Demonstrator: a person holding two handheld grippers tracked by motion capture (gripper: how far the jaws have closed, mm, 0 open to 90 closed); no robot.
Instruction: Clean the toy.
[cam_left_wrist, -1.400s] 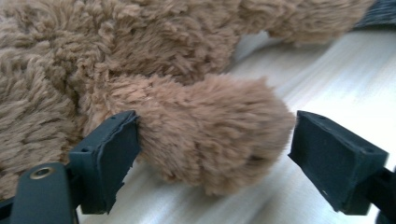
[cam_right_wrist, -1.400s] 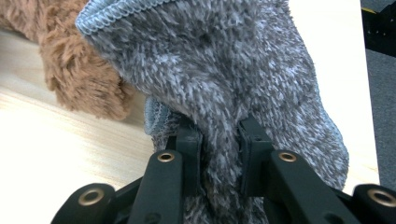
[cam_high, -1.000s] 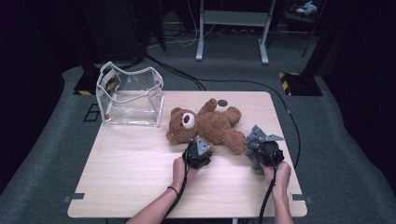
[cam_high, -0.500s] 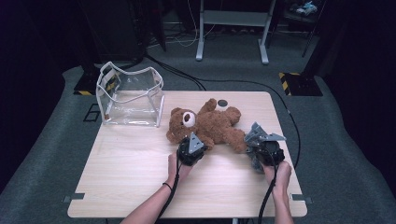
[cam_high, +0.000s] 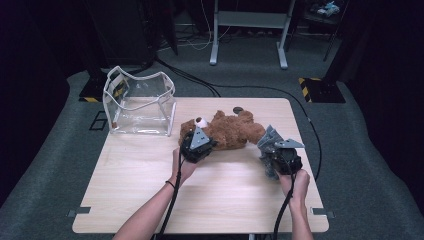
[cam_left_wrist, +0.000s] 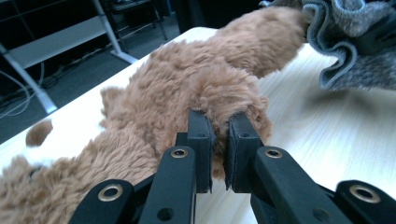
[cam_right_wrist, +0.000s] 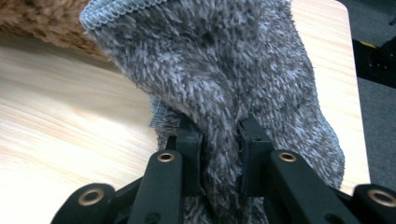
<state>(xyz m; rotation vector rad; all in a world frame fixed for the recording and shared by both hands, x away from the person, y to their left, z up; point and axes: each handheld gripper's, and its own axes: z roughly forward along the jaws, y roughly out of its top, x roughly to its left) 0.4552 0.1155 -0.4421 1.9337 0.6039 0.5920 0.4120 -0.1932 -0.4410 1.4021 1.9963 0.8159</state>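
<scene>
Here the left hand-held gripper (cam_left_wrist: 218, 154) pinches the teddy bear (cam_left_wrist: 196, 93) — the right hand-held gripper (cam_right_wrist: 219, 158) clamps grey fleece (cam_right_wrist: 224, 60).

Bare table (cam_high: 150, 190) lies open near the person, while the teddy bear (cam_high: 232, 131) and clear bag (cam_high: 140, 105) block the far side

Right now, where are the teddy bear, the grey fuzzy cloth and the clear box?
teddy bear (cam_high: 232, 131), high view, its belly.
grey fuzzy cloth (cam_right_wrist: 224, 70), right gripper view, its middle.
clear box (cam_high: 142, 116), high view, its front wall.
</scene>
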